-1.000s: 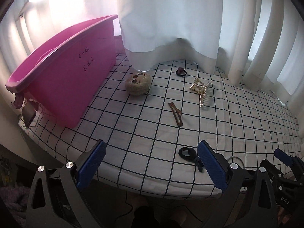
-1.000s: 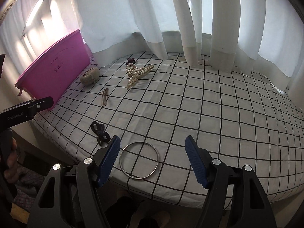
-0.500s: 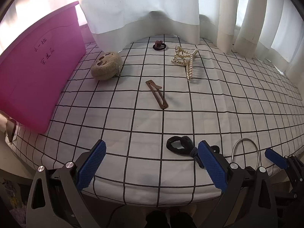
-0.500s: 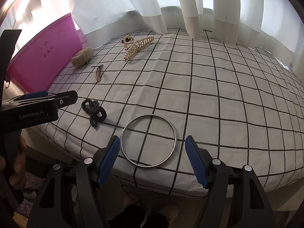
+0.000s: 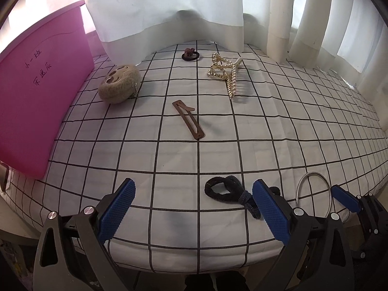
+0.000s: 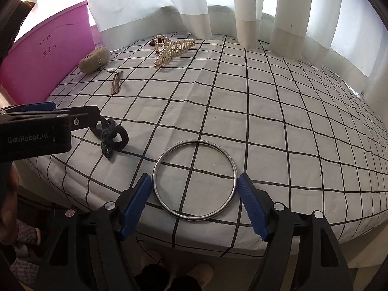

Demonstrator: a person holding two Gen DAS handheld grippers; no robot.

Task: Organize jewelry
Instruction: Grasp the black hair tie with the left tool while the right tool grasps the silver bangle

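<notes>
On the checked cloth lie a black hair tie, a silver bangle, a brown flat hair clip, a pearl claw clip and a brown hair tie. My left gripper is open just above the near edge, and the black hair tie lies beside its right finger without touching the pads. My right gripper straddles the near half of the bangle. Its jaws are opening and the pads stand just clear of the ring.
A pink bin with handwriting stands at the left, with a beige plush pouch beside it. White curtains hang along the back. The left gripper's finger lies over the black hair tie. A person's hand shows at the lower left.
Both grippers have come down and closer to the table's near edge. The bangle now sits between the right fingertips. The black hair tie is beside the left gripper's right finger.
</notes>
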